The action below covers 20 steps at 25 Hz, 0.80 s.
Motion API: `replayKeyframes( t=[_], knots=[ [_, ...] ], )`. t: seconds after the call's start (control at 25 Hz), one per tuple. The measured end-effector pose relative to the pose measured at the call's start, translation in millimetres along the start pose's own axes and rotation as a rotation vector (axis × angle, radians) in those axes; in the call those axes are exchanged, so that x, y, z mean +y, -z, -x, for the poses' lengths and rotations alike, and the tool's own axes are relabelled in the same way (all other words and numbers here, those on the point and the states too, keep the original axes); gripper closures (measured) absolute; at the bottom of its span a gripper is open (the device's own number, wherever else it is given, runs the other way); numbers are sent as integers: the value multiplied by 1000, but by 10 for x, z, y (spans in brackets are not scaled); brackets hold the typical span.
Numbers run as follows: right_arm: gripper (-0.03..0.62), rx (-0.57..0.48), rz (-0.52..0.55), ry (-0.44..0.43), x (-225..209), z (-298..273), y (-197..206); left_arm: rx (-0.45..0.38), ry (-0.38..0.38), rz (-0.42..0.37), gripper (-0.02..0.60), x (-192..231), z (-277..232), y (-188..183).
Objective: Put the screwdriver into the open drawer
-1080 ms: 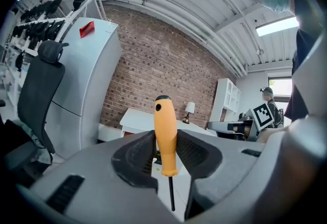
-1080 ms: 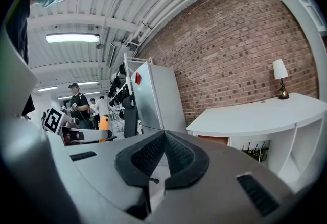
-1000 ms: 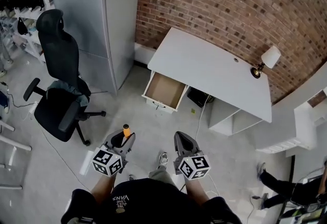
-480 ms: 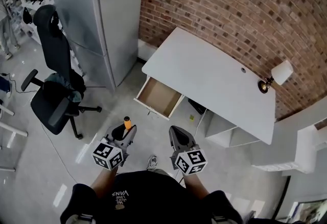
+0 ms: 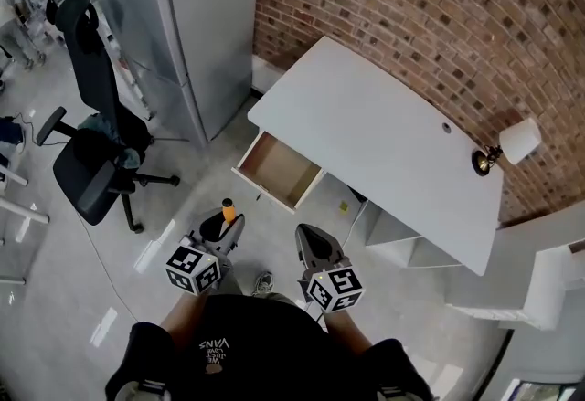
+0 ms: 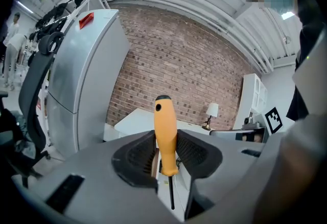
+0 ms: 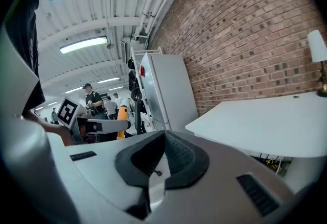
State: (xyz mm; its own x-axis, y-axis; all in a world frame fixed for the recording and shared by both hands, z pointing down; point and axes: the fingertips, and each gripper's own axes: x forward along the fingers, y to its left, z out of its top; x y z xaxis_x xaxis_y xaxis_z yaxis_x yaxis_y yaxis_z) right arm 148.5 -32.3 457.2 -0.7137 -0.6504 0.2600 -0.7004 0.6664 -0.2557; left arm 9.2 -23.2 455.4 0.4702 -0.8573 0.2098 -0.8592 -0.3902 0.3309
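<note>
- The left tool (image 6: 164, 152) is clamped on the screwdriver (image 6: 164, 131), orange handle up between the jaws, thin shaft pointing down.
- The right tool (image 7: 162, 162) has its jaws closed together, empty.
- Both tools hang near the open drawer (image 5: 275, 170) but apart from it.
- The drawer juts from the white worktop (image 5: 384, 148) beside a brick wall (image 5: 411, 15).
- A tall grey cabinet (image 5: 196, 15), perhaps a refrigerator, stands left of it, a black office chair (image 5: 91, 153) nearby.
</note>
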Motion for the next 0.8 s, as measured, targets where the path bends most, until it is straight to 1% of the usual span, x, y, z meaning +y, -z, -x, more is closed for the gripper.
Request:
replayKeyframes(
  t=[0.2,0.32,0.52,0.68,0.8],
  knots=[
    [600,16,-8,10,-142,-205,15,18,8,35,459,223,-303,40],
    [600,27,-14,30,-219,-364,32,41,35,59,459,387,-507,80],
    [600,54,-28,77,-379,-679,68,91,83,73,459,714,-938,148],
    [600,70,-49,115,-518,-908,89,138,110,99,459,964,-1311,284],
    [600,83,-66,138,-626,-1058,139,157,128,122,459,1130,-1577,426]
  ],
)
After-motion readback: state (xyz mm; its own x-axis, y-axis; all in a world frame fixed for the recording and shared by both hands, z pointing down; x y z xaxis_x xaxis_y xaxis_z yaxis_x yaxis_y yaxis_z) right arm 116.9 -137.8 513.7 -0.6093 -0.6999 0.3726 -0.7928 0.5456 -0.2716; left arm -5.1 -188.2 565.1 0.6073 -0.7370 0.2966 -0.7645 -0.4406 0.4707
